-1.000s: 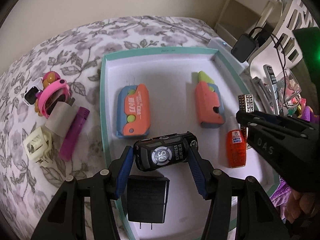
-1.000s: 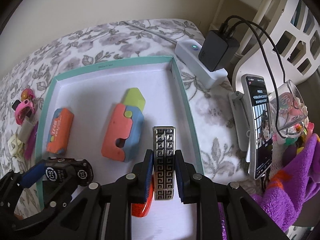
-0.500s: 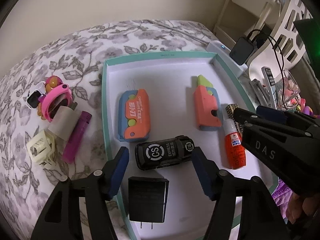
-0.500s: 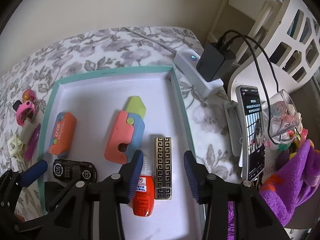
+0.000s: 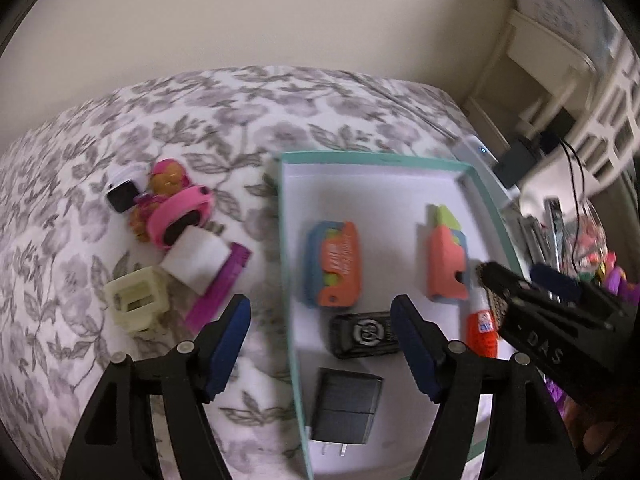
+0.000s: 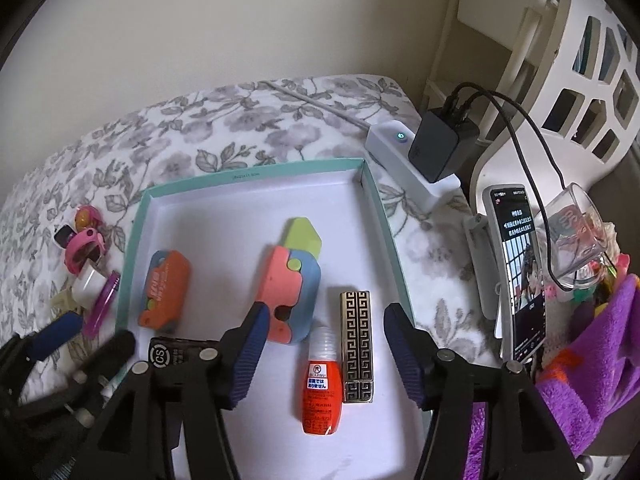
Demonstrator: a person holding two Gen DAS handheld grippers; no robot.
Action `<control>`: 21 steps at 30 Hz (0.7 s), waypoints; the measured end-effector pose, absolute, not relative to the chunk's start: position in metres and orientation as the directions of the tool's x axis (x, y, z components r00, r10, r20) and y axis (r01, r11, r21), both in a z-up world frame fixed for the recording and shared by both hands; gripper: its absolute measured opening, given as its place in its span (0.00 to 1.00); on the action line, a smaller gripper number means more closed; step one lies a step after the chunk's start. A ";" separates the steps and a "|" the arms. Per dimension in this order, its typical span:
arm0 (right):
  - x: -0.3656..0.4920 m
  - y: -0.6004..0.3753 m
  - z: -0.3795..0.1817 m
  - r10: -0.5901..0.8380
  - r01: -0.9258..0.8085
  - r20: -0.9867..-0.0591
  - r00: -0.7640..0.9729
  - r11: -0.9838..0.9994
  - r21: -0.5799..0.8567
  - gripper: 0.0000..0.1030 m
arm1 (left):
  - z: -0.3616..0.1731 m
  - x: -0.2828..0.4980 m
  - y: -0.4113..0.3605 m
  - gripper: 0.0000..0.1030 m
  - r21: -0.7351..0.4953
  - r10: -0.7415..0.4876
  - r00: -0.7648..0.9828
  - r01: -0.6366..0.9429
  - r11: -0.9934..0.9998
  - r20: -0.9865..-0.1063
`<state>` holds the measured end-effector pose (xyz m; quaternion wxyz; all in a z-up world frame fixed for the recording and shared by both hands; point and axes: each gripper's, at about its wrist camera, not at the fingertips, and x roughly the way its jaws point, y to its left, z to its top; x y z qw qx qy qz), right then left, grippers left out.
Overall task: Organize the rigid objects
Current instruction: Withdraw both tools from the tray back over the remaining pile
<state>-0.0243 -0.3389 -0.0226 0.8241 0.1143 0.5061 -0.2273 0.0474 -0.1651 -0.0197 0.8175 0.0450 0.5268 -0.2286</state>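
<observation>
A teal-rimmed white tray (image 5: 286, 240) (image 6: 380, 216) lies on the flowered bed. In it lie a black toy car (image 5: 364, 334) (image 6: 170, 354), a black charger (image 5: 346, 408), two orange-and-blue toys (image 5: 334, 264) (image 6: 292, 288), an orange bottle (image 6: 322, 394) (image 5: 480, 328) and a gold patterned case (image 6: 356, 346). My left gripper (image 5: 320, 350) hangs over the tray's left rim, its jaws opening with nothing between them. My right gripper (image 6: 324, 354) hovers above the bottle and the case, jaws opening, pads clear of both.
Left of the tray lie a pink band (image 5: 180, 216), a white block (image 5: 196, 258), a purple stick (image 5: 218, 288) and a cream cube (image 5: 136, 300). To the right stand a power strip (image 6: 412, 168), a phone (image 6: 520, 272), a glass (image 6: 576, 236) and purple cloth (image 6: 592, 360).
The left gripper let go of the toy car and moved left and up. The right gripper released the gold case and widened, and the case now lies beside the bottle.
</observation>
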 end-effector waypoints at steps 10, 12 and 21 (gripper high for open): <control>-0.021 -0.332 -0.022 -0.203 0.474 -0.884 0.422 0.880 0.024 0.72 | -0.013 0.069 -0.124 0.88 -0.195 -0.297 0.372 0.288 0.938 -0.880; -0.020 -0.329 -0.022 -0.186 0.470 -0.883 0.431 0.882 0.044 0.76 | -0.009 0.074 -0.110 0.92 -0.204 -0.292 0.389 0.251 0.946 -0.874; -0.010 -0.302 -0.022 -0.110 0.420 -0.877 0.468 0.901 0.111 0.93 | -0.011 0.098 -0.041 0.92 -0.240 -0.245 0.396 0.064 0.969 -0.885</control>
